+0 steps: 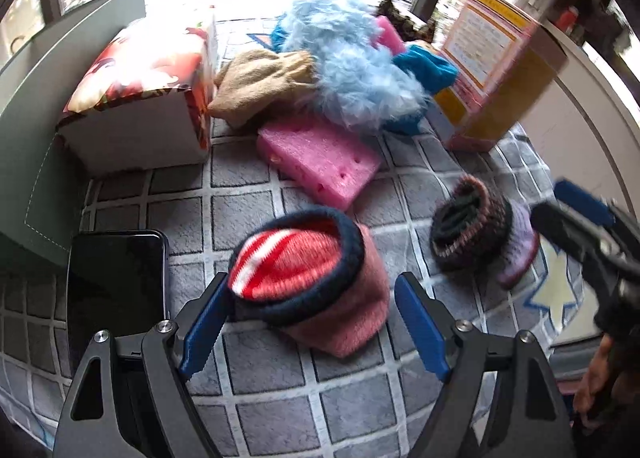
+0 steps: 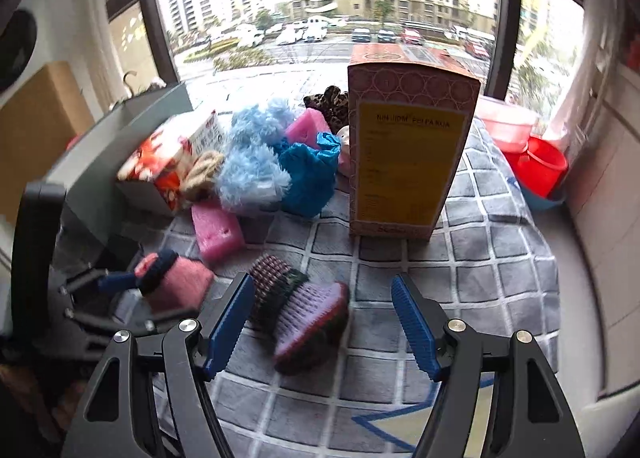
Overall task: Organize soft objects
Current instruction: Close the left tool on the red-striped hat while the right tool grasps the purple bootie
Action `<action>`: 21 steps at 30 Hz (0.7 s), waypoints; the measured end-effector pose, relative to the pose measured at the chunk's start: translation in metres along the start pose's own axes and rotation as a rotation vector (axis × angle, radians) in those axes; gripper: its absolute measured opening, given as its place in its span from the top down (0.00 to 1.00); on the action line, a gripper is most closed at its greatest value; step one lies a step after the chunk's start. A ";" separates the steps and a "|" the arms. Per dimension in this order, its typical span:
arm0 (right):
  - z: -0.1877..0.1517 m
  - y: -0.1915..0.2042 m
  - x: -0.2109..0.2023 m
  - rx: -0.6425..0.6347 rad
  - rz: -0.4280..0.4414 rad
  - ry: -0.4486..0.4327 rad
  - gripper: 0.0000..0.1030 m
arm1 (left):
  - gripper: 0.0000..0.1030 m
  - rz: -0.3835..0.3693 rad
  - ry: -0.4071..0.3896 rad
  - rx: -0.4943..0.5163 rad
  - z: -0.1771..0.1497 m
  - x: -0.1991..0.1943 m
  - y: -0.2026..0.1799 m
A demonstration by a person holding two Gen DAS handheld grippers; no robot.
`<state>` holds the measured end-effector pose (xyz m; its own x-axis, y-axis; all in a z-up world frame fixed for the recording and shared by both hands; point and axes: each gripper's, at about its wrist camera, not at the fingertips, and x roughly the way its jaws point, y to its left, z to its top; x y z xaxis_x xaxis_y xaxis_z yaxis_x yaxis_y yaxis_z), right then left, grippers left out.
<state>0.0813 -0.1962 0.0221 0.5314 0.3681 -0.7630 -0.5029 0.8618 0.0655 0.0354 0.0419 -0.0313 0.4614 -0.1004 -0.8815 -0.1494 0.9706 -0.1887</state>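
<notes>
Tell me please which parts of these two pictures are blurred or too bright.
Left wrist view: the right gripper at the right edge is motion-blurred; the window top is washed out. Right wrist view: the purple rolled sock is smeared, the left gripper soft; straight frames bend from the fisheye.

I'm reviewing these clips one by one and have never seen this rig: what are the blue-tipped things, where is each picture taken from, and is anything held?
A person holds one hand-held tool per hand; each camera looks along its own blue-padded tongs. In the left wrist view, the left tongs stand open around a pink rolled sock; whether one pad touches it is unclear. In the right wrist view, the right tongs stand open around a dark-and-purple rolled sock. Both socks lie on a grey checked mat, so nothing is held. Behind lie a pink sponge, blue fluffy fabric, a tall carton and a phone.
</notes>
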 end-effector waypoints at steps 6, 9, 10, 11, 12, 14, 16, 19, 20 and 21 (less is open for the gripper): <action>-0.004 0.000 0.004 -0.004 0.016 0.016 0.30 | 0.27 0.013 0.005 -0.003 0.007 -0.002 0.003; -0.007 0.007 0.008 -0.028 0.028 0.031 0.30 | 0.27 0.028 0.005 0.015 0.005 -0.002 0.001; -0.008 0.009 0.011 -0.038 0.031 0.041 0.30 | 0.27 0.031 0.003 0.018 0.005 -0.001 0.000; -0.009 0.011 0.014 -0.047 0.037 0.051 0.30 | 0.27 0.035 0.002 0.022 0.005 0.000 -0.001; -0.010 0.014 0.016 -0.061 0.041 0.060 0.30 | 0.27 0.040 0.003 0.028 0.005 0.000 -0.002; -0.011 0.019 0.019 -0.092 0.040 0.069 0.30 | 0.27 0.064 0.005 0.048 0.006 0.005 -0.008; -0.012 0.024 0.023 -0.127 0.035 0.080 0.30 | 0.27 0.080 0.002 0.062 0.005 0.008 -0.015; -0.011 0.031 0.030 -0.188 0.018 0.093 0.30 | 0.27 0.079 -0.002 0.060 0.004 0.009 -0.016; -0.011 0.034 0.032 -0.213 0.009 0.095 0.30 | 0.27 0.079 -0.003 0.057 0.004 0.010 -0.017; -0.011 0.036 0.035 -0.232 0.007 0.099 0.30 | 0.27 0.081 -0.003 0.057 0.002 0.009 -0.020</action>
<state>0.0743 -0.1562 -0.0087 0.4633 0.3283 -0.8232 -0.6554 0.7521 -0.0690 0.0447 0.0222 -0.0345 0.4523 -0.0209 -0.8916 -0.1364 0.9863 -0.0923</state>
